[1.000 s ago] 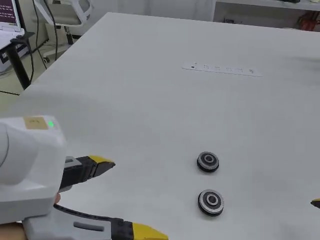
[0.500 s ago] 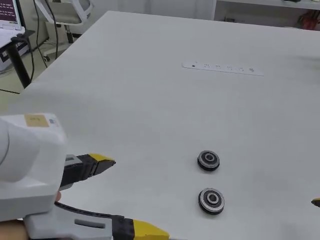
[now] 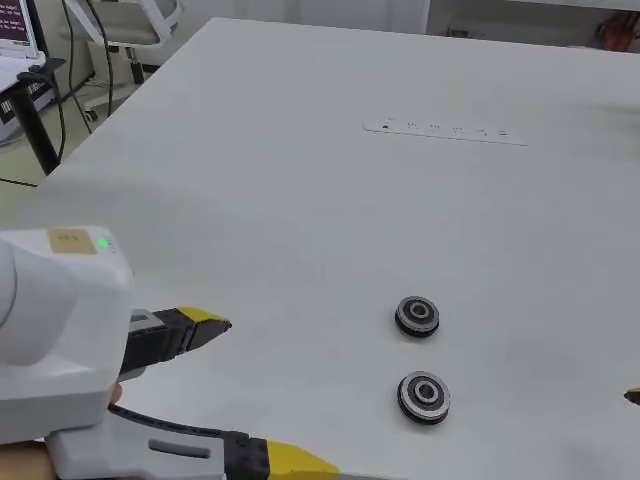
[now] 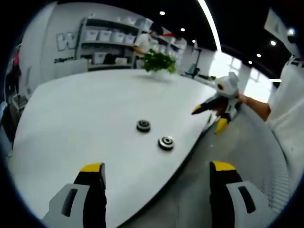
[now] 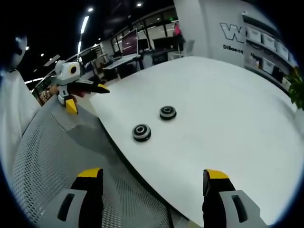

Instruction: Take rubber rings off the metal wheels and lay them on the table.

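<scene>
Head view: left yellow-tipped gripper [image 3: 262, 392] hanging nearest, claw spread wide, empty. Right yellow-tipped gripper [image 5: 153, 175] spread, empty too. Nearer round metal wheel [image 3: 424, 396] wearing black rubber ring [image 3: 403, 396], farther wheel [image 3: 417, 315] lying untouched on white table [image 3: 300, 200]. Looks like reaching is just starting; next, one claw pinching wheel, other peeling ring.

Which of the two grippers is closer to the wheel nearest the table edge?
Right, it seems, narrowly. The right gripper is off the table edge with the wheel just ahead; the left gripper is off the edge too, farther back.
</scene>
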Demonstrator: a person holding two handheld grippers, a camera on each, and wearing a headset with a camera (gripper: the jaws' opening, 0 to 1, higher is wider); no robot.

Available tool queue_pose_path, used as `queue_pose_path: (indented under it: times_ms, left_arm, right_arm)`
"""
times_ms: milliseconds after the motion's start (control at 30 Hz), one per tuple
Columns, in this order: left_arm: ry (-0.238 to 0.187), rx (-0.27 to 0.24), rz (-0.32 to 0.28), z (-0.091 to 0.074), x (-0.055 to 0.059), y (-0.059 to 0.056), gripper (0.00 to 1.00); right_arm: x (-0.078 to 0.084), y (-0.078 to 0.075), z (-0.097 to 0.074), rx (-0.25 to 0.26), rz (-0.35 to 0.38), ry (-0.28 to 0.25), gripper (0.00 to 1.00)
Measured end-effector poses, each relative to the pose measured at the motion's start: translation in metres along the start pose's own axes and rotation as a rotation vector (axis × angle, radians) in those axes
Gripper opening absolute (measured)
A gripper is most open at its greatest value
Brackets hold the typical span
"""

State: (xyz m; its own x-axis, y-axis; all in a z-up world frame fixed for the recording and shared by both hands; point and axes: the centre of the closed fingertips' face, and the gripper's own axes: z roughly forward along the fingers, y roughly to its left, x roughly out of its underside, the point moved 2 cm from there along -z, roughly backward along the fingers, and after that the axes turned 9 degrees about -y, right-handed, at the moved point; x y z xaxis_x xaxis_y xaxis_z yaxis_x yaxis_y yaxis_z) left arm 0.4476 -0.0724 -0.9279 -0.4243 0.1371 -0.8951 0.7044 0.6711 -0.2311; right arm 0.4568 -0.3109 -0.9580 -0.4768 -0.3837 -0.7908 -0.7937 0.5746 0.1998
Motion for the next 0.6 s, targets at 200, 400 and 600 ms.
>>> queue_pose_path:
  times_ms: [200,400,600]
  left_arm:
    - [-0.007,0.004,-0.001,0.000,-0.001,-0.001,0.92]
    - [-0.012,0.005,-0.003,0.000,-0.002,0.000,0.91]
    - [-0.053,0.006,-0.007,-0.002,-0.009,0.001,0.91]
  right_arm:
    - [-0.001,-0.001,-0.001,0.006,-0.002,-0.005,0.86]
    - [-0.004,-0.001,-0.001,0.012,0.006,-0.031,0.85]
    - [-0.013,-0.004,-0.004,0.030,0.031,-0.092,0.84]
